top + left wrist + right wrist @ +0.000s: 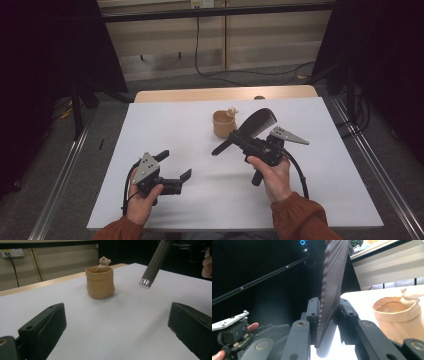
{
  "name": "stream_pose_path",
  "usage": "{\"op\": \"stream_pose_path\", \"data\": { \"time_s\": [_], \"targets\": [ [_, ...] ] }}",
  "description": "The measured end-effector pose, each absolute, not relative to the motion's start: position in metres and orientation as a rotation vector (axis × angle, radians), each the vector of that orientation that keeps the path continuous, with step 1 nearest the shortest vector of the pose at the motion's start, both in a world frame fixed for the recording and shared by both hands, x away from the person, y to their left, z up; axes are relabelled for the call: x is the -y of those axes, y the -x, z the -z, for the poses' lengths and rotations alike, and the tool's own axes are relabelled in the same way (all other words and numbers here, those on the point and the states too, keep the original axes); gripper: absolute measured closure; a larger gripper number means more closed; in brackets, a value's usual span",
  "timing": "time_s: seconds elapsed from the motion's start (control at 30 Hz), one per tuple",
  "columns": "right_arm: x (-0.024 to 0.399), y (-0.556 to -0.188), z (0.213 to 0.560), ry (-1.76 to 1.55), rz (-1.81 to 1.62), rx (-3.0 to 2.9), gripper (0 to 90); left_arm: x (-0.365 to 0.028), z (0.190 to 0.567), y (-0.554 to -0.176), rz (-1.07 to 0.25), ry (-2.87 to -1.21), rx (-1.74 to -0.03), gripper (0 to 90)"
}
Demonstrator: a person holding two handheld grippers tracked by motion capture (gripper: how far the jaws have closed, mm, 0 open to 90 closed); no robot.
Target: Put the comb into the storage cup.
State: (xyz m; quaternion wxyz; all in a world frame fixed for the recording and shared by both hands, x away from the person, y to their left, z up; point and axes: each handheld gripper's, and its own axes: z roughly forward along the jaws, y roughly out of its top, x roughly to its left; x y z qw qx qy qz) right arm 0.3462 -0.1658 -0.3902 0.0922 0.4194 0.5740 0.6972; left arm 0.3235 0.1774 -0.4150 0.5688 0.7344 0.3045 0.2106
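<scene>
A black comb (255, 125) with a long round handle (222, 146) is held above the white table (190, 130) by my right gripper (244, 138), which is shut on it near where teeth meet handle. In the right gripper view the comb's toothed edge (332, 290) stands up between the two pads (313, 315). A tan sack-shaped cup (223, 123) with a small bear figure on its rim stands just behind the comb. My left gripper (175, 165) is at the front left, jaws wide open and empty, facing the cup (100, 282); the handle's silver end (145, 283) hangs at upper right.
The white table sheet runs to a wooden edge (225, 93) at the back. Black curtains and metal rails flank both sides. Cables lie on the floor behind the table. Bare sheet lies between the left gripper and the cup.
</scene>
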Motion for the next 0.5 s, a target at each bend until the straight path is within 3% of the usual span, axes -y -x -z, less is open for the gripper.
{"op": "stream_pose_path", "data": {
  "time_s": [0.5],
  "targets": [
    [0.173,-0.356,0.38,-1.171,-1.983,-1.721,73.2,-0.21,0.423,-0.312,-0.556,-1.607,-0.84,1.7]
  ]
}}
